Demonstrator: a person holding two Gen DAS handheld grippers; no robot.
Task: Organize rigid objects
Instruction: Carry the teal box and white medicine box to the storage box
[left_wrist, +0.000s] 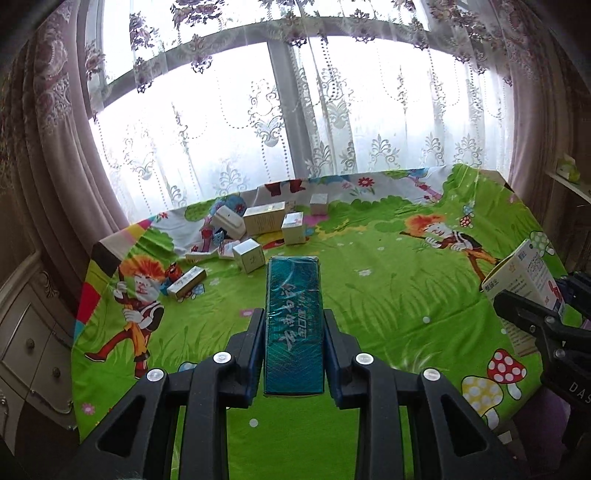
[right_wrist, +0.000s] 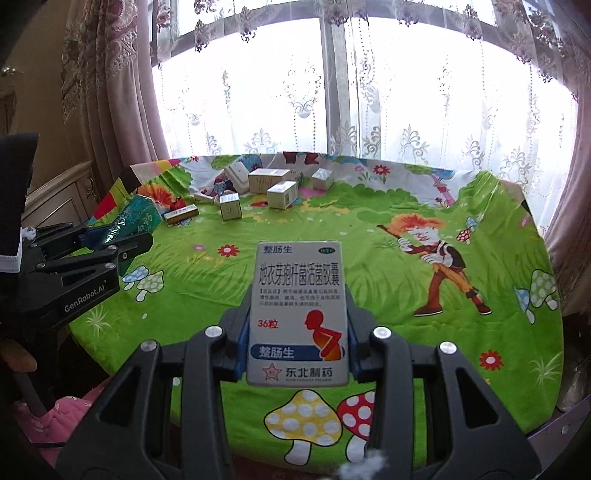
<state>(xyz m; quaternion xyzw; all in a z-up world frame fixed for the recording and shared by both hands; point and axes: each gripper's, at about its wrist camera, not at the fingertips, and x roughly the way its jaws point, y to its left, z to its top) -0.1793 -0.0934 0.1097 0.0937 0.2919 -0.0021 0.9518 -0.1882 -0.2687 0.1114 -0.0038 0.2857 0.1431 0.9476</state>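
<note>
Grippers both held boxes above the green tablecloth (left_wrist: 388, 295): left gripper (left_wrist: 294, 350) clamped a teal box (left_wrist: 293, 325), right gripper (right_wrist: 298, 332) a white medicine box (right_wrist: 298, 314); more small boxes (left_wrist: 258, 229) lay far left.

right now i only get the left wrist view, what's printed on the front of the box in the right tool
Observer: The white box shows a red bent-over figure and blue bands with Chinese text.
Operator: is the right tool actually clamped on it
Observer: Yes, the right tool pinches it on both side edges, held above the tablecloth.
Operator: anything under it near the table edge
Observer: Only printed mushrooms, one yellow, one red; no loose boxes there.
</note>
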